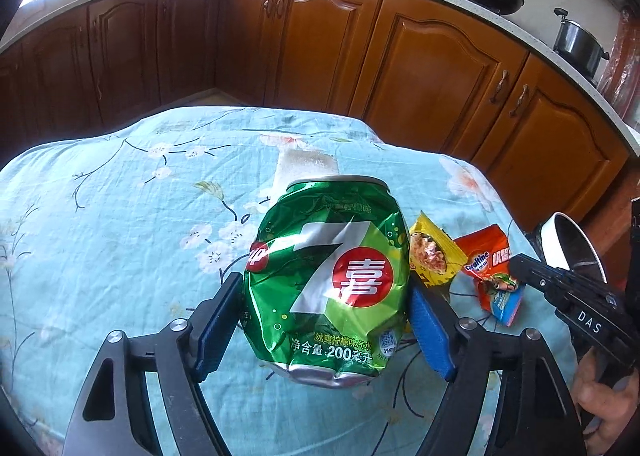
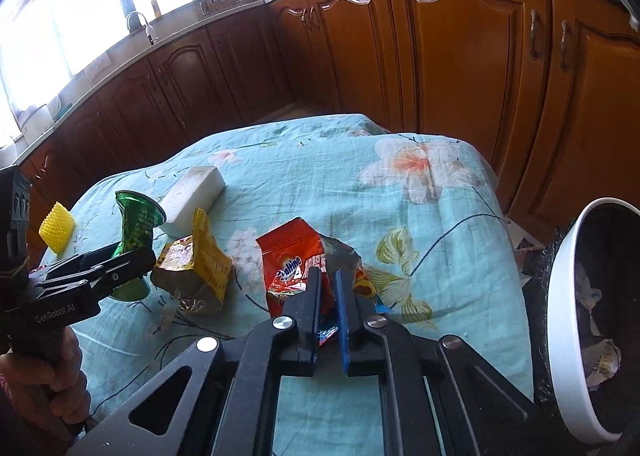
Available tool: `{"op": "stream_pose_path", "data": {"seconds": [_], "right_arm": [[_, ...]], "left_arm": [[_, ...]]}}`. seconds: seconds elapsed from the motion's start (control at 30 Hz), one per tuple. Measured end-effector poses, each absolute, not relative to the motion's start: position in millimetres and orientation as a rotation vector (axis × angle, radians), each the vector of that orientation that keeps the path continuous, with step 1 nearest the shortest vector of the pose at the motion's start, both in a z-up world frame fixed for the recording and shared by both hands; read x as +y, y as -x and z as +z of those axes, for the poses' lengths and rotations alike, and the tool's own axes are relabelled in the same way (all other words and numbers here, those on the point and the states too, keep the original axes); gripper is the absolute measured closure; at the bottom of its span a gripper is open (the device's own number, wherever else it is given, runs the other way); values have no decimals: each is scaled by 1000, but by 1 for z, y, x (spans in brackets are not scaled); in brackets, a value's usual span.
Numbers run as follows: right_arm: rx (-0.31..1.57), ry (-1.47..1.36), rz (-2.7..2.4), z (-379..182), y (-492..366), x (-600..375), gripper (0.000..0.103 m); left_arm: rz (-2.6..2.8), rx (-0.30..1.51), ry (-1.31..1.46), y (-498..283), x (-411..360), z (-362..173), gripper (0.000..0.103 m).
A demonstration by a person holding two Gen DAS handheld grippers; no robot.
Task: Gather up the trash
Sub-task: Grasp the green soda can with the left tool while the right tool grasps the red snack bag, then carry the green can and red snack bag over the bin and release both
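Gripper on the left (image 1: 326, 296) clamps a crushed green 7-Up can (image 1: 328, 288) between its blue pads, the can upright at the near left of a desk (image 1: 120, 184) draped in a pale blue floral cloth; seen from the right wrist, a yellow spiky piece (image 2: 57, 227) lies at the cloth's far left edge. Just behind the can rests a white foam block (image 2: 194, 192). Right of the can sits a torn yellow snack wrapper (image 1: 434, 252), and beside that a red Ovaltine packet (image 1: 490, 260). Right gripper (image 2: 327, 280), its fingers drawn nearly together, pinches the near edge of the Ovaltine packet at the desk's middle. Off the desk's right side stands a white-rimmed trash bin (image 2: 568, 296) with a black liner, crumpled paper visible inside. Brown kitchen cabinets (image 1: 440, 68) line the far wall.
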State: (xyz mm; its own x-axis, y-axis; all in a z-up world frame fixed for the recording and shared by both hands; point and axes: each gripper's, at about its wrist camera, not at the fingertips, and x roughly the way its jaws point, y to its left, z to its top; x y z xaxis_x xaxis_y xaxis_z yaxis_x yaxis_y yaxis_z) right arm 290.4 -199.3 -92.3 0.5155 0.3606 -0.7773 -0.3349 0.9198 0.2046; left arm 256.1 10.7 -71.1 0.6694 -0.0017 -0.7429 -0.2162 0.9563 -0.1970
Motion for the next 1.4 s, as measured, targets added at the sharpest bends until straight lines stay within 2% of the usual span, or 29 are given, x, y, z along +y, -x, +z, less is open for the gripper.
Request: {"op": "stream_pose_path", "data": {"seconds": [0.57,1.4], "right_arm": [[880,-129,411,-62,-231,-240,100],[812,-213,265,-37,-183,-341,102]], "left_arm": [[-32,767,294,-184,-39,-40,26],[-224,788,200,-195,-140,-33,28]]}}
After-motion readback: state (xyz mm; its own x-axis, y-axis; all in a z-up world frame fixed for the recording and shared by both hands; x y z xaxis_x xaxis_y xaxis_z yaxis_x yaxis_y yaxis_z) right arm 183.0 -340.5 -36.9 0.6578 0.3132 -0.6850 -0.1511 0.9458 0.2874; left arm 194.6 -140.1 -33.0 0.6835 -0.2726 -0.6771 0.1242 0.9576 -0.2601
